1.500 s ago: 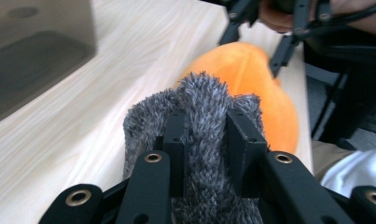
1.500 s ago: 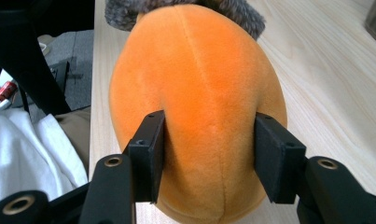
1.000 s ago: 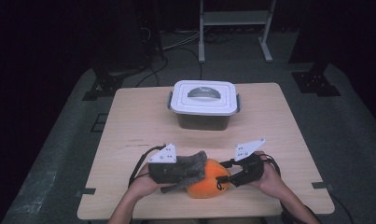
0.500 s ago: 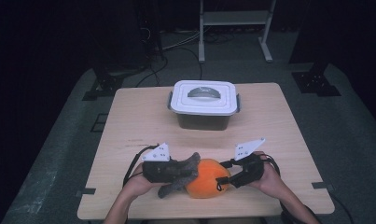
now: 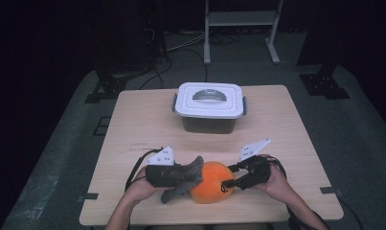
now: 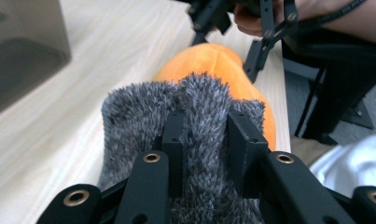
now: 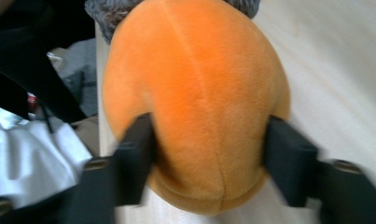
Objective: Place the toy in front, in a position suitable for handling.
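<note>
At the lower middle of the high view, the orange plush ball [image 5: 212, 182] lies on the desk [image 5: 133, 129] near its front edge, and both grippers are on it. The left gripper [image 5: 193, 175] is closed tight on the grey fuzzy part [image 5: 183, 179] of the toy; in the left gripper view the grey fuzzy part [image 6: 195, 121] is pinched between the two black jaws and the orange body rises behind it.

Compared with one second ago, the grey piece is now pulled a little more to the left of the frame and stands up beside the ball, while the ball itself has stayed in almost the same place. The right gripper [image 5: 229, 179] has just been closing: its jaws went wider for a moment and then came in again, and in the right gripper view the orange plush ball [image 7: 195, 107] sits between them with both pads pressed into its sides, so it is gripping the ball.

My judgement is that the right side has taken a new, firmer hold, so the toy is now fixed from both ends. This should allow lifting it, or pulling the grey part against the orange body. The white lidded box [image 5: 209, 103] stands closed at the upper middle of the desk, well apart from the toy and untouched.
</note>
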Available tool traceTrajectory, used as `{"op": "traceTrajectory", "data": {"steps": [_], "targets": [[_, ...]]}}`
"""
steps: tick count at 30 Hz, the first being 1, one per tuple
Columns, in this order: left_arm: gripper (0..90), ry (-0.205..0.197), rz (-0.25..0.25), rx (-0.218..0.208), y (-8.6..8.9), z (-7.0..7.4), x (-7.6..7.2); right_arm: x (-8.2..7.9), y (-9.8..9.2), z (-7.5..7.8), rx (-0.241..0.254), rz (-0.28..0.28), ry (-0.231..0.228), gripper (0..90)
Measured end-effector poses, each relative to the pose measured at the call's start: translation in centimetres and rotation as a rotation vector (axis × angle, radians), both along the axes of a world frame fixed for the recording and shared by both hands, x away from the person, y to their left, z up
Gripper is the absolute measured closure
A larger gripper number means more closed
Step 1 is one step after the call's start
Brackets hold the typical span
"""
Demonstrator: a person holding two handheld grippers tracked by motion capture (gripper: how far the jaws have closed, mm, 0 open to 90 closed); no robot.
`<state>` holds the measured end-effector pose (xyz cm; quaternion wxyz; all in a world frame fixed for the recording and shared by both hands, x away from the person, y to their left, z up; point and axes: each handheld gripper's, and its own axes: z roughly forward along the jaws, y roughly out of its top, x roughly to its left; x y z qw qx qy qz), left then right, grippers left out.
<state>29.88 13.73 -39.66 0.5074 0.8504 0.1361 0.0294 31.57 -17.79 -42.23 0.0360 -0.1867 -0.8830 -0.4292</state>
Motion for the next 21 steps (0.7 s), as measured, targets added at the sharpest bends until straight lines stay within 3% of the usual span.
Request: {"op": "traceTrajectory", "data": {"steps": [3,5,7,8,10,12,16,21], "targets": [[71.2,-0.023,-0.003,-0.032,-0.4,1.0,-0.2,-1.0,0.8,1.5,-0.011,0.004,-0.124,51.4],[71.1,-0.046,0.002,-0.038,-0.9,1.4,-0.5,-1.9,1.6,2.3,-0.06,0.012,-0.233,51.4],[71.1,-0.051,0.001,-0.05,-1.1,1.6,-0.6,-2.4,2.1,2.7,-0.083,0.013,-0.291,51.4],[71.1,-0.052,0.004,-0.043,-1.2,1.5,-0.5,-2.5,2.1,2.6,-0.087,0.016,-0.297,51.1],[71.3,-0.041,0.016,-0.012,-1.1,0.8,-0.3,-2.3,2.1,2.2,-0.083,0.018,-0.28,47.8],[71.5,-0.02,0.02,0.005,-0.9,0.2,0.0,-1.8,1.9,1.7,-0.065,0.021,-0.233,39.6],[71.0,0.057,0.002,0.007,-0.1,-0.3,0.5,-0.8,1.2,1.2,-0.007,0.019,-0.132,27.2],[70.9,0.051,0.002,0.014,-0.3,-0.1,0.3,-0.3,1.2,0.6,-0.005,0.014,-0.092,26.5]]}}
